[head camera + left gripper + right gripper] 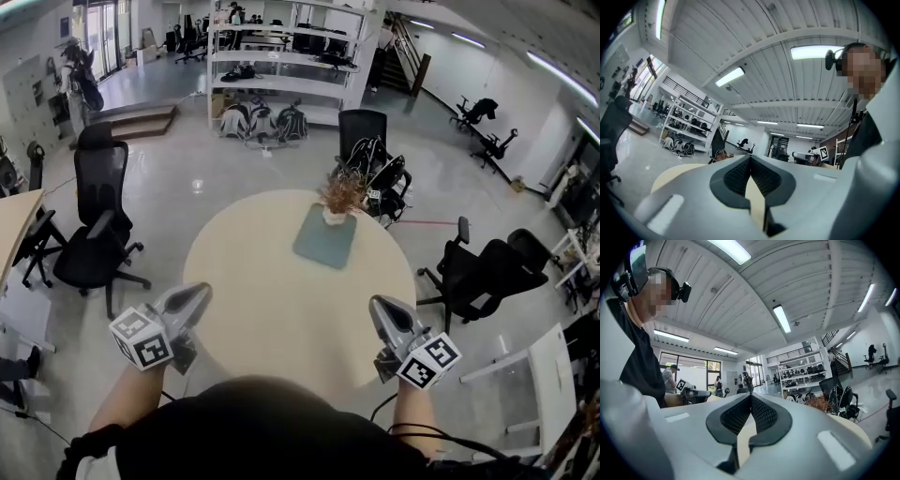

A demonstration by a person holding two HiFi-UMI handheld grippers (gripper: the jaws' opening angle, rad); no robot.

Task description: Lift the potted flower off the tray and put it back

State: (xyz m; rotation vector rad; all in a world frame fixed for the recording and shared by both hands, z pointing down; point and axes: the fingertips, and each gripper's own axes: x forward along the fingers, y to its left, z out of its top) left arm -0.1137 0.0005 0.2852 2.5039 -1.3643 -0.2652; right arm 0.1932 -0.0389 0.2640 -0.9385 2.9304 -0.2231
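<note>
- jaws nearest: left gripper point(199, 294) and right gripper point(378, 307) both closed tight and empty, at the table's point(281, 323) near rim.
- well ahead, between their lines: potted flower point(339, 199) on the tray's point(322, 247) far end.
- best approach: open wide first, grip it low.

We find no word, number or brand that we can read in any view. The nearest thing to a sign is the set of black-and-white square markers on the left cube point(142, 339), on the left gripper point(202, 292), and on the right cube point(429, 361), on the right gripper point(374, 303). They are patterns only, without letters. A small white tag point(373, 194) on the bags beyond the table point(281, 309) is too small for us to read.
</note>
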